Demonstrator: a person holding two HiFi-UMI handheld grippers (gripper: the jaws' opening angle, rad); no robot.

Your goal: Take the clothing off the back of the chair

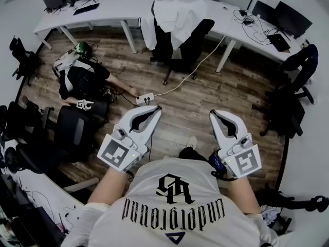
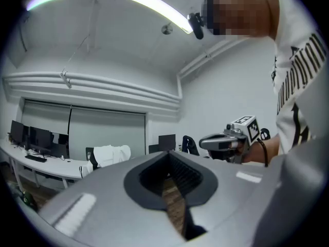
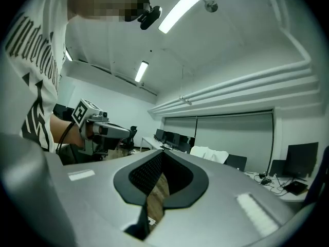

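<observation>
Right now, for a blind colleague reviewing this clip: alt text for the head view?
A white garment hangs on a black chair by a curved desk. Nearer, the left hand-held gripper and right hand-held gripper are shut and empty.

The white-and-grey left claw (image 1: 153, 110) and the matching right claw (image 1: 216, 116) point level, side by side before the torso (image 1: 175, 210), jaws together on nothing.

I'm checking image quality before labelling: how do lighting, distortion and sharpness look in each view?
Head view: strong fisheye bend, even light; white clothing on the chair reads clearly. Left gripper view: ceiling light strip glares, dark rim. Right gripper view: the same glare and dark rim.
</observation>
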